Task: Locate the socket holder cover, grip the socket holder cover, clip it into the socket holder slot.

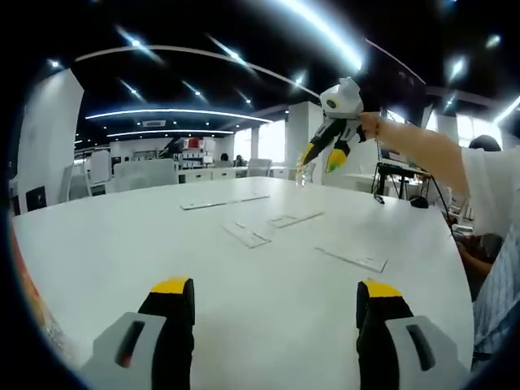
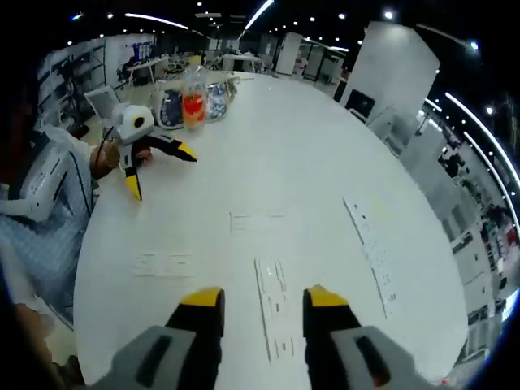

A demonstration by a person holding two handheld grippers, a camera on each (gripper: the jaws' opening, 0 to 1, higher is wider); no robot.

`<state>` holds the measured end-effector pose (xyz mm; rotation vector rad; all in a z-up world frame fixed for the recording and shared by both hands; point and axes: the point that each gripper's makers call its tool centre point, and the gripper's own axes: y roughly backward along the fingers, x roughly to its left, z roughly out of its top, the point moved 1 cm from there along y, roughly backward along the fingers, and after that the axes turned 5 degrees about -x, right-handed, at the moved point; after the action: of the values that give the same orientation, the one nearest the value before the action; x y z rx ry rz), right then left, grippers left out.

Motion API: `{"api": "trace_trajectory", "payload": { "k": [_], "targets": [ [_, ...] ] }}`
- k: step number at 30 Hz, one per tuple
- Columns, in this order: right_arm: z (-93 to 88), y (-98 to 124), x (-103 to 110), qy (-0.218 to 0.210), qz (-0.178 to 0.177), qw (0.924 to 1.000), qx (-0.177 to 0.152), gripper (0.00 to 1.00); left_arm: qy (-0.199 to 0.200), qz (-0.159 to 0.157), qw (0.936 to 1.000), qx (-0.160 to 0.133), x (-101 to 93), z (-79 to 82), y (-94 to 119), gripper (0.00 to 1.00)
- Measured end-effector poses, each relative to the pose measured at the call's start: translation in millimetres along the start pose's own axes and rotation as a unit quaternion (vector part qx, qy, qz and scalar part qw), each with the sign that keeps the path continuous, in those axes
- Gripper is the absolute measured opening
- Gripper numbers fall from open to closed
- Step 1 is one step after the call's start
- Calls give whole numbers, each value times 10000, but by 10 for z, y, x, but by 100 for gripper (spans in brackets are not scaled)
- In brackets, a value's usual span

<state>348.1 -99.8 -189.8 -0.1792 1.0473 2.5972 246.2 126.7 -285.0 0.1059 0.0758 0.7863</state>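
Observation:
Several clear plastic pieces lie flat on the white table point(image 1: 122, 244). In the right gripper view a slotted clear strip point(image 2: 275, 307) lies just ahead, in line with the gap of my right gripper point(image 2: 264, 299), which is open and empty. A longer clear strip point(image 2: 370, 252) lies to its right, and two short clear pieces point(image 2: 256, 221) point(image 2: 162, 262) lie further off. I cannot tell which piece is the cover. My left gripper point(image 1: 272, 294) is open above bare table, with the clear pieces point(image 1: 246, 236) point(image 1: 352, 258) beyond it. The right gripper point(image 1: 322, 156) hangs high in a hand.
Bottles and jars point(image 2: 191, 101) stand at the table's far end. The left gripper point(image 2: 158, 166), open, is held over the table's left edge by a person in a white sleeve point(image 2: 49, 183). Desks and chairs point(image 1: 146, 172) stand beyond the table.

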Motion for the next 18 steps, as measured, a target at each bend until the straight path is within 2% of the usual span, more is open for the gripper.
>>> {"api": "trace_trajectory", "payload": {
  "k": [1,3,6,7,9,11,16,18],
  "targets": [
    [21,36,-3,-1,-101,9999,-129,41,0,-12,10000,4,-6,-1,-1,82],
    [105,130,32,-120,-228,9974,-680,42,-2,-39,10000,0,-21,0,-6,82],
    [157,266,12,-229,-629,9890,-1318,44,24,-66,10000,7,-33,-6,-14,82],
    [174,321,-14,-329,-868,9829,-1589,45,25,-52,10000,17,-28,-10,-15,82],
    [188,385,-37,-471,-1107,9727,-1984,47,22,-32,10000,11,-23,-8,-15,81],
    [155,441,-99,-588,-1516,9609,-2241,49,29,-3,10000,-3,-12,-4,-12,81],
    [41,498,-196,-1036,-2263,9279,-2776,51,37,58,10000,-39,5,8,-10,81],
    [-39,508,-246,-1147,-2647,9143,-2843,52,25,51,10000,-46,-2,11,-12,81]
  ]
}}
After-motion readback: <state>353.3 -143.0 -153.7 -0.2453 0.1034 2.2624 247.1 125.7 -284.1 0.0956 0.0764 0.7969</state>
